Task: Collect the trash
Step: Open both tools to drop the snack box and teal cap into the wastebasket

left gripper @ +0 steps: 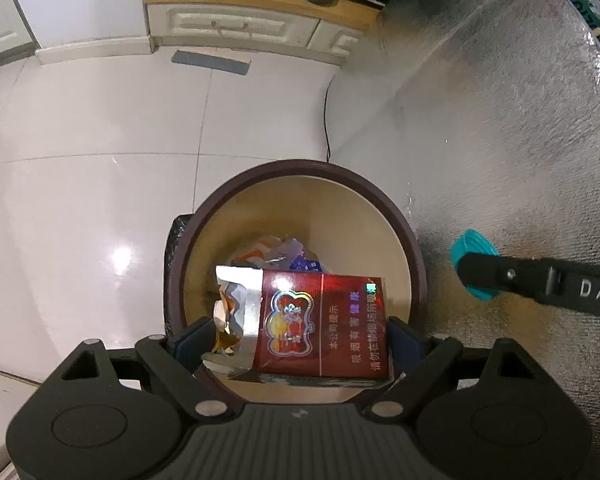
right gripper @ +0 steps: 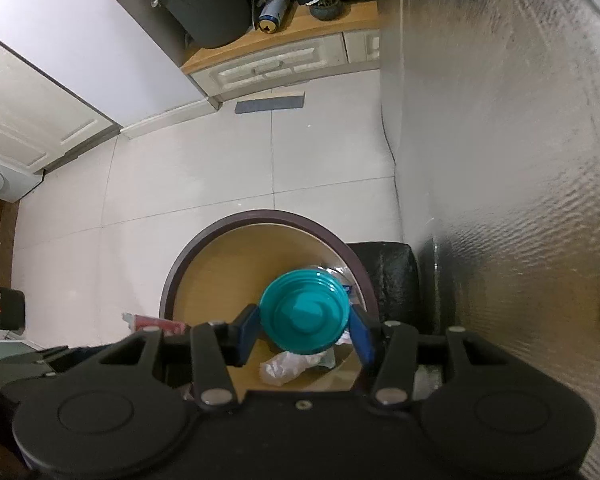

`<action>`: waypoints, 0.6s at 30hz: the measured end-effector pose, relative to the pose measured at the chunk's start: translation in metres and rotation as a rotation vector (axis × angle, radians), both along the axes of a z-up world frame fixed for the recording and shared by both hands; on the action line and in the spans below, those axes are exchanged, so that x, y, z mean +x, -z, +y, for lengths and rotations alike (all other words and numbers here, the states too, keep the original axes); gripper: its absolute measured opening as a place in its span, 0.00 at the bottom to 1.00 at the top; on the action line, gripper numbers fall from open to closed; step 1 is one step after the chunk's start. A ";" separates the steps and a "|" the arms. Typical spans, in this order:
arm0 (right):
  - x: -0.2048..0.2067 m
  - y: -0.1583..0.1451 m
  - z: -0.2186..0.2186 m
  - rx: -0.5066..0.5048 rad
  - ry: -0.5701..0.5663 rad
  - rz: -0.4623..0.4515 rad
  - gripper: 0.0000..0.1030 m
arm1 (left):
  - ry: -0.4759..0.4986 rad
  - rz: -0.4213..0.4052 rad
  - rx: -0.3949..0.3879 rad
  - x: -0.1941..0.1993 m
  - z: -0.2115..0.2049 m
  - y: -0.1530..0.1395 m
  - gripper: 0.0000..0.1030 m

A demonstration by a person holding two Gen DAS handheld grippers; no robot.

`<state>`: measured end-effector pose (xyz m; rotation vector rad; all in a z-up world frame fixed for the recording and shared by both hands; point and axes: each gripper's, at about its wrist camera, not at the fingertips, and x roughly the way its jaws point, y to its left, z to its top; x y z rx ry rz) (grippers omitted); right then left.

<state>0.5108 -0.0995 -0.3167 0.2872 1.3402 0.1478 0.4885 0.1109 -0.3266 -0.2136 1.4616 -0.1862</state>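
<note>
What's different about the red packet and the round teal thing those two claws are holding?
The red packet is a flat box with print and torn foil; the teal thing is round, plain and ridged. The packet fills widely spread jaws of the left gripper; the teal thing sits in narrower jaws of the right gripper. Both hang over the bin.

Glossy floor tiles [left gripper: 100, 168], crinkled foil sheet [left gripper: 520, 140]
</note>
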 end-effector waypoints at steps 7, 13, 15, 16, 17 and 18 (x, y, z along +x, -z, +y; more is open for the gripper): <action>0.010 0.005 -0.002 0.018 -0.006 0.000 0.48 | 0.010 0.010 -0.019 0.003 -0.002 0.004 0.89; 0.017 0.007 0.002 0.035 -0.026 -0.003 0.48 | -0.010 0.020 -0.003 0.002 0.001 0.008 0.98; 0.018 0.008 0.003 0.038 -0.032 0.000 0.48 | -0.021 0.027 0.003 -0.001 0.004 0.010 0.98; 0.018 0.008 0.004 0.040 -0.034 0.003 0.48 | -0.023 0.033 0.003 -0.002 0.006 0.010 0.98; 0.018 0.008 0.005 0.041 -0.038 0.006 0.48 | -0.023 0.038 0.004 -0.004 0.006 0.010 0.98; 0.019 0.009 0.007 0.043 -0.046 0.011 0.48 | -0.021 0.044 0.003 -0.005 0.008 0.011 0.99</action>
